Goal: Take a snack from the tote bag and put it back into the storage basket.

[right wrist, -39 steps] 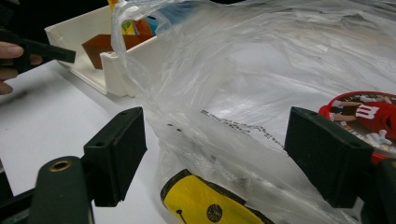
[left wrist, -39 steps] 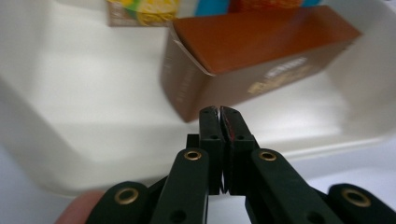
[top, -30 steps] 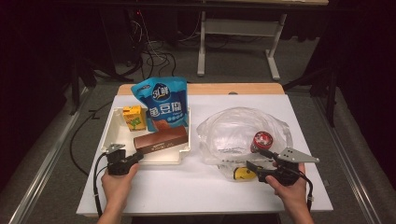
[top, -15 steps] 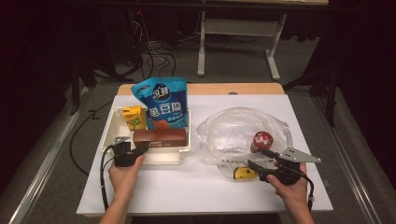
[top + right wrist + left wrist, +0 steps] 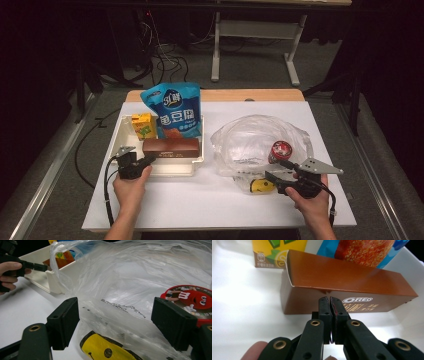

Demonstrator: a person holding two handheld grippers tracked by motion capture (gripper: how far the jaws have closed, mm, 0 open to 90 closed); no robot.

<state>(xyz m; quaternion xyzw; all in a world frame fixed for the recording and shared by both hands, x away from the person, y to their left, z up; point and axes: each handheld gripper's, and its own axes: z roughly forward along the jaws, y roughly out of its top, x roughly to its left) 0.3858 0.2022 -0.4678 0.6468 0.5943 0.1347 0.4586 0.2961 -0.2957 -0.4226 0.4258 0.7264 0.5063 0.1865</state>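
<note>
A brown Oreo box (image 5: 171,148) (image 5: 352,282) lies in the white tray (image 5: 125,131) (image 5: 237,302). My left gripper (image 5: 150,159) (image 5: 330,300) is shut with nothing between its pads. Its tips sit right at the box's front side, and I cannot tell whether they touch it. My right gripper (image 5: 275,170) (image 5: 117,315) stands open at the near edge of a clear plastic bag (image 5: 255,140) (image 5: 130,277). A red M&M's tin (image 5: 280,150) (image 5: 192,298) and a yellow smiley item (image 5: 259,186) (image 5: 107,350) lie inside the bag. The bag's film lies between the open jaws, with no pad pressing on it.
A yellow drink carton (image 5: 142,125) (image 5: 279,252) and a blue snack pouch (image 5: 175,112) (image 5: 367,250) stand at the back of the tray. White table top (image 5: 200,200) stretches between my hands. Beyond the table are a dark floor, cables and a desk frame.
My left gripper has edged forward, up to the brown box in the tray. The right gripper and the bag have stayed put.
</note>
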